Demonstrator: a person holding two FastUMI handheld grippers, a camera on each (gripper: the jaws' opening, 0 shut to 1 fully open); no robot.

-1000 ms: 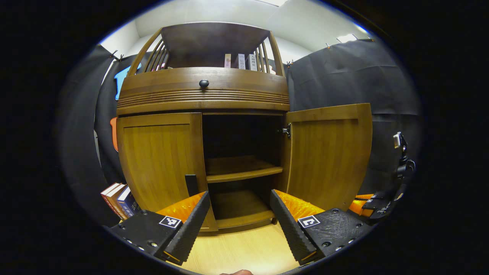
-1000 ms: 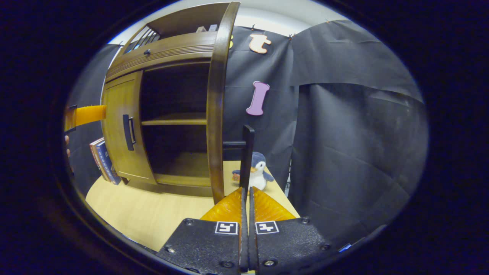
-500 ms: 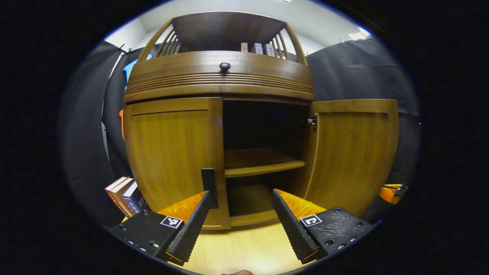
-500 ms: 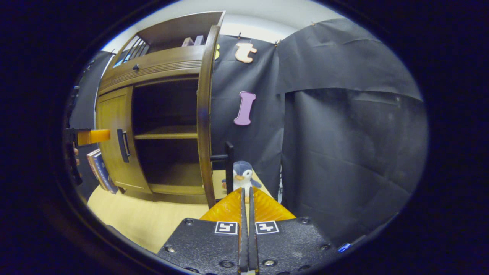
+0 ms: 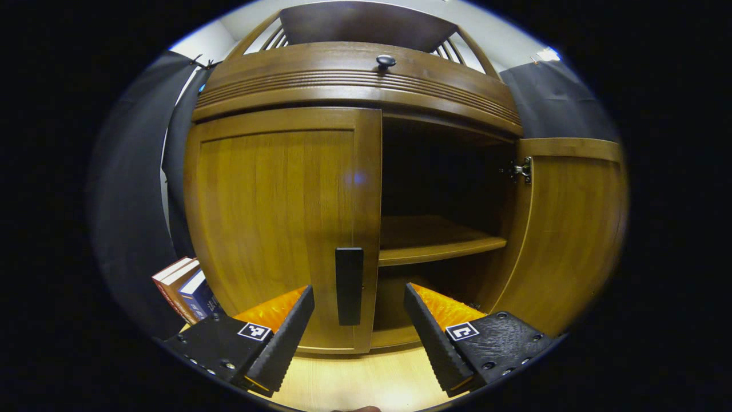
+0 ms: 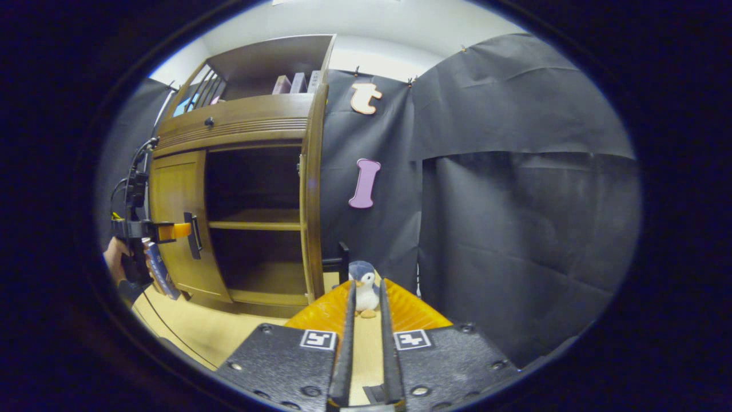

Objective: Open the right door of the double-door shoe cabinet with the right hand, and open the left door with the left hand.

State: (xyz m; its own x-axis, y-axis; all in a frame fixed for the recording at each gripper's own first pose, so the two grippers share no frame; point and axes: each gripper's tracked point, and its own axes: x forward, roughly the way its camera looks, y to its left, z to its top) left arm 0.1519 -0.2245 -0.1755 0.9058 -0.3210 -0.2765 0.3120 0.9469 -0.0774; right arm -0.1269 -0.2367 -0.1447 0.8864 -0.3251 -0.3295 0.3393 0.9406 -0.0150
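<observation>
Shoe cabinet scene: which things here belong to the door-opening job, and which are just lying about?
Job:
shoe cabinet
left door, closed
left door handle
right door, swung open
left hand-held gripper, open before the handle

Lying about:
books beside the cabinet
penguin plush
drawer knob

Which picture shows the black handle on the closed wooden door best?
The left gripper view: the black bar handle stands big and straight ahead, between the open left gripper fingers. The right gripper view shows the same handle small and side-on.
</observation>
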